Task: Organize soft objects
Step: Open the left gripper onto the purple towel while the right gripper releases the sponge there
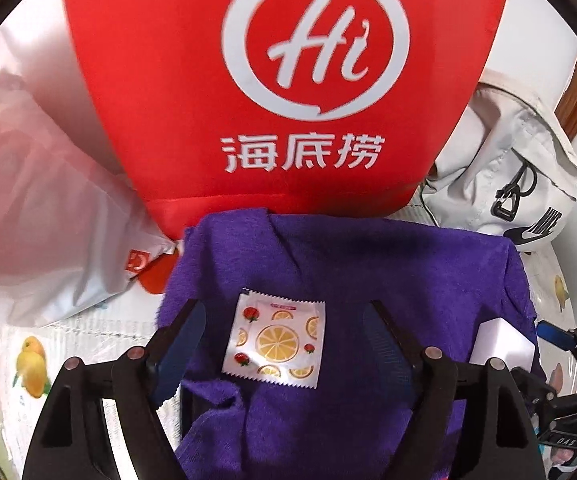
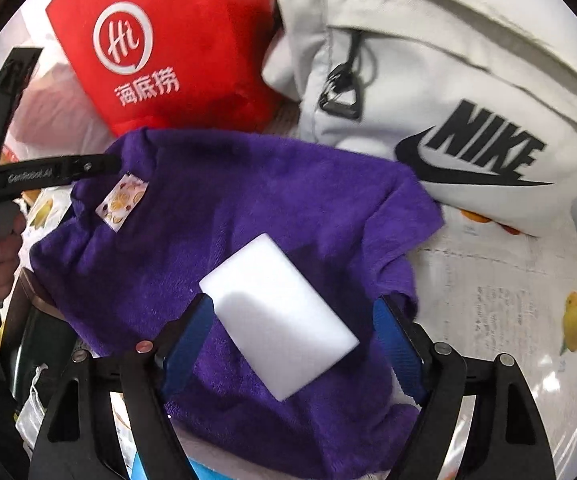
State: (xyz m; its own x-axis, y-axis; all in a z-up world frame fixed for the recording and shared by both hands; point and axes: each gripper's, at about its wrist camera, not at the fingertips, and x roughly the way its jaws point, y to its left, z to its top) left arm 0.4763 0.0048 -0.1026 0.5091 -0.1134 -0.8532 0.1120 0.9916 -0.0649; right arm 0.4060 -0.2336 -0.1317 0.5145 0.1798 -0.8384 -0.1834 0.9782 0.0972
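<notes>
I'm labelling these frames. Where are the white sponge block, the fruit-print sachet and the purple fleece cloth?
white rectangular sponge block (image 2: 278, 316), right wrist view, middle of its top face
square fruit-print foil sachet (image 1: 277, 339), left wrist view, on the large lemon slice
purple fleece cloth (image 2: 248, 188), right wrist view, bare upper area

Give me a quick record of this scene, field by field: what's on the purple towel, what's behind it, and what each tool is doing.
surface: fruit-print tablecloth
towel: purple towel, rumpled
on towel: fruit-print sachet, white sponge block
behind towel: red Hi bag, white Nike backpack
left tool: open, fingers either side of the sachet
right tool: open, fingers flanking the sponge block
</notes>
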